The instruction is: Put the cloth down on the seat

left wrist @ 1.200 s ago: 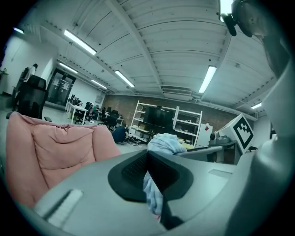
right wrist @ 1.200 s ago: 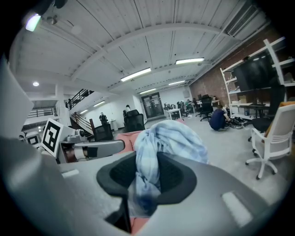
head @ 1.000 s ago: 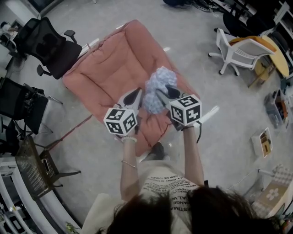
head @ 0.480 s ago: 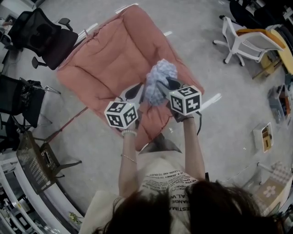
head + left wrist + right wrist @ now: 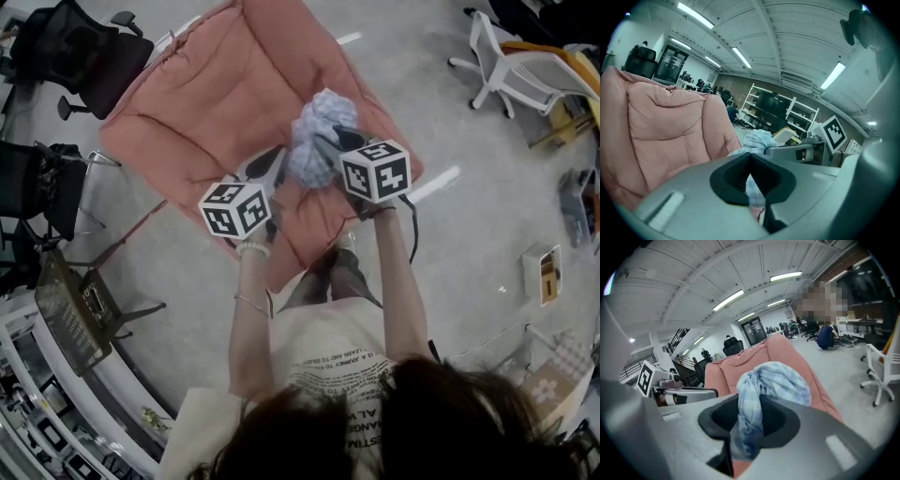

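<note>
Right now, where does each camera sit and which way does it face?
Head view: on the person's head, looking steeply down at seat, cloth, left gripper, right gripper; forearms, hair show.
Left gripper view: on the left gripper, along its jaws, shut on cloth, toward the seat back.
Right gripper view: on the right gripper, along its jaws, shut on cloth, over the seat.
Shared: all three show cloth and seat.
</note>
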The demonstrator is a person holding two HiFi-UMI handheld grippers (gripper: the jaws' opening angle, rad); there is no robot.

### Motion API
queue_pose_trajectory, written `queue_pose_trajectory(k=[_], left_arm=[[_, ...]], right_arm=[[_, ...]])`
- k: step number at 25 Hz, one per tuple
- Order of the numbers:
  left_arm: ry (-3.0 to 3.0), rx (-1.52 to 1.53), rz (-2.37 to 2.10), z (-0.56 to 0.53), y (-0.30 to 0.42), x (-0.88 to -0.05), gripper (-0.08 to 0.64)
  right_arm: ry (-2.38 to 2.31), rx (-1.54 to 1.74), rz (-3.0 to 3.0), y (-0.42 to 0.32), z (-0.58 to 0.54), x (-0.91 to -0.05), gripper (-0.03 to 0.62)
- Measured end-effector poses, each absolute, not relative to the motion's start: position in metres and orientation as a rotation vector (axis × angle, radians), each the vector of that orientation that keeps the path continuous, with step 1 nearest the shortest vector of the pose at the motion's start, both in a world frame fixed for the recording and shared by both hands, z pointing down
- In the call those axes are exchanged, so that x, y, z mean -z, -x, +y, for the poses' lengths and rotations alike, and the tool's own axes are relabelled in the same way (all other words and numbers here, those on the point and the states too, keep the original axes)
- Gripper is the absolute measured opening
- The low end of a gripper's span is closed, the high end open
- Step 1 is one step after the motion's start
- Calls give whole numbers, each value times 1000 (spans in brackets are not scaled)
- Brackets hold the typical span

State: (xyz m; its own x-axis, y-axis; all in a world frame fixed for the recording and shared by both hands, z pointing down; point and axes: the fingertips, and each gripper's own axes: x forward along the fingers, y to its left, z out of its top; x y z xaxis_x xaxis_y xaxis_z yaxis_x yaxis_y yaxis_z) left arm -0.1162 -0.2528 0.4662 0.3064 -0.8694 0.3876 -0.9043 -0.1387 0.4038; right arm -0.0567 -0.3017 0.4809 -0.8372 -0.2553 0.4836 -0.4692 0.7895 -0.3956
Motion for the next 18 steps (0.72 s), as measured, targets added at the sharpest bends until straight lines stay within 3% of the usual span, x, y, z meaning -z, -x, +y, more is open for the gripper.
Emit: queue_pose_trajectory(k=[18], left_arm=[[-1929, -159, -1493, -305, 117, -576, -2]], right_arm=[[-398, -743, -2479, 60, -343, -601, 123]])
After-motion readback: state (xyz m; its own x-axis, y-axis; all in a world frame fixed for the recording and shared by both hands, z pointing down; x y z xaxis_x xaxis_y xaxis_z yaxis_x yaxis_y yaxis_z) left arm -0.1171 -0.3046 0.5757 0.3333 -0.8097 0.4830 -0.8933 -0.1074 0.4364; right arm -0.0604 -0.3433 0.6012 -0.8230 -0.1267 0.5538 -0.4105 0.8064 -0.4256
